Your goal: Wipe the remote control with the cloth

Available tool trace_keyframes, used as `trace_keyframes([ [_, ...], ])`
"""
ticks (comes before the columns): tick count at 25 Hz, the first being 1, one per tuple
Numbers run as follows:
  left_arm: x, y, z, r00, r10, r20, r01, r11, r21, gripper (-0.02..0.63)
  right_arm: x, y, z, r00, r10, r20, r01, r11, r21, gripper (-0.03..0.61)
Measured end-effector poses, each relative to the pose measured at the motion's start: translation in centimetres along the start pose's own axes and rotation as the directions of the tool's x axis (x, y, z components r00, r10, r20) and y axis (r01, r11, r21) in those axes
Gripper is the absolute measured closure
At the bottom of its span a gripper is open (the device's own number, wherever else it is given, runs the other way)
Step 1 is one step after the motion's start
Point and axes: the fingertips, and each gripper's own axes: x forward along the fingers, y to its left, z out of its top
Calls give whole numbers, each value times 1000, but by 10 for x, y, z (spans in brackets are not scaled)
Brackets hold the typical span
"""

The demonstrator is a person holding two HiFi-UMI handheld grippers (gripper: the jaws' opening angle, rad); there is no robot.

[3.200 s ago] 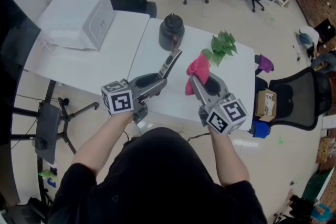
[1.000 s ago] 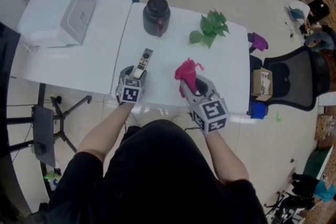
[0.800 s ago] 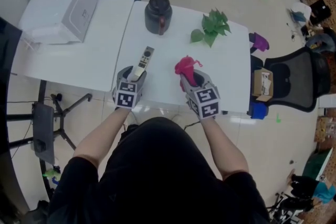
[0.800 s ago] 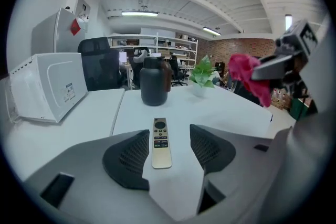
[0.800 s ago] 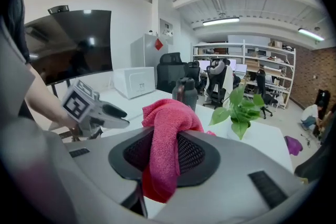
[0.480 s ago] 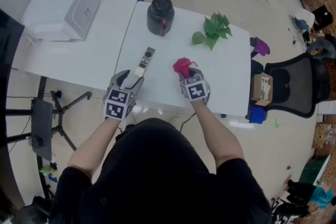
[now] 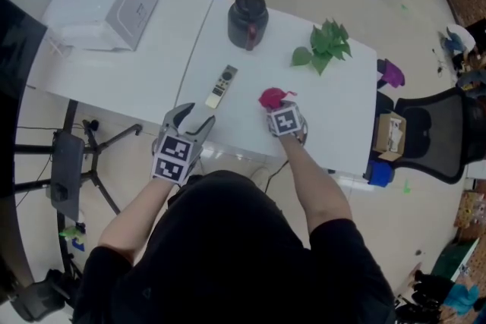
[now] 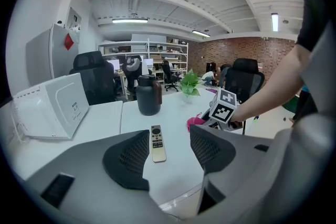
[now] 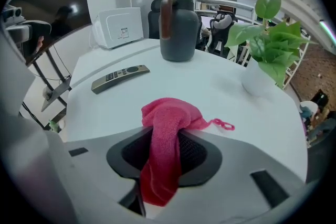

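The remote control [image 7: 222,86] lies flat on the table [image 7: 334,102], left of the pink cloth [image 7: 272,97]. We judge it light, rigid and slick, best pinched across its long edges. Our right gripper [image 9: 165,152] has jaws that have just been opening but press the cloth between them. Our left gripper [image 8: 169,152] gapes empty.

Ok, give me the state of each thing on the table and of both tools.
slim grey remote control: flat on the white table, untouched.
pink cloth: bunched end on the table, tail between the jaws of the right tool.
right tool: jaws have just been opening, pads on the cloth.
left tool: open, empty.
black lidded jug: upright, lid on.
green potted plant: upright.
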Motion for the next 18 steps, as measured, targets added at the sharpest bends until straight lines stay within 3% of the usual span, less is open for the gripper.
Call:
trace_keyframes([
  [5,5,-2,-1,1000,-4,-3,4,1000,17,365,-6,2,-6,1000,30,-10,-29,999,44,403],
  [9,8,-7,13,999,-27,31,26,999,35,367,-46,-3,14,988,0,157,-6,999,38,402],
  [12,9,-14,28,996,-53,68,49,997,55,365,-101,4,42,940,1,342,-18,999,46,402],
  [16,7,-24,55,987,-90,130,79,993,87,367,-183,21,73,854,5,520,-36,998,49,407],
  [18,3,-29,69,980,-108,165,90,989,115,374,-217,30,83,813,2,582,-31,999,40,460],
])
